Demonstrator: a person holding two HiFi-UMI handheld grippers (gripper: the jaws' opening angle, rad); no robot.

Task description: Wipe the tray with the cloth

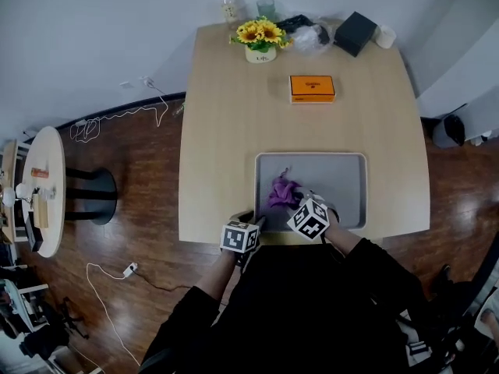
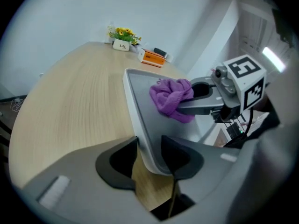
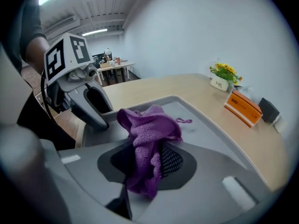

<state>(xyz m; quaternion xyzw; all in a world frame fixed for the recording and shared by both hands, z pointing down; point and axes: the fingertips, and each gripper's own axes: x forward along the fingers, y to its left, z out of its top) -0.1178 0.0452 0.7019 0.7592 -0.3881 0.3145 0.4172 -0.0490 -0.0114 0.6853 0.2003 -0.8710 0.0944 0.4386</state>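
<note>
One pale wood counter (image 1: 234, 131) fills the middle of the head view, dark wood floor (image 1: 148, 162) around it.

Grey rectangular tray (image 1: 343, 174) sits lower centre in that view, its near rim close to the counter's near edge.

Left gripper (image 2: 149, 149): fingers closed on the tray's rim at its lower left corner as the head view shows it. One finger is outside the rim over the counter, the other inside the tray.

Right gripper (image 3: 147, 158): fingers clamped on the purple cloth (image 3: 149, 134), inside the tray. In the head view it sits lower centre, just right of the left gripper.

Along the counter's far edge, top of the head view:
- yellow flowers in a white pot (image 1: 260, 40), upper centre
- black box (image 1: 355, 33), right of the flowers, clear plastic wrap between them
- orange box (image 1: 312, 88), nearer than both, lying flat and well apart from the tray

The cloth is bunched and sticks out past the right fingers. It is over the lower left part of the tray floor in the head view, near the corner that the left gripper holds. Cannot tell whether it presses on the tray floor.
</note>
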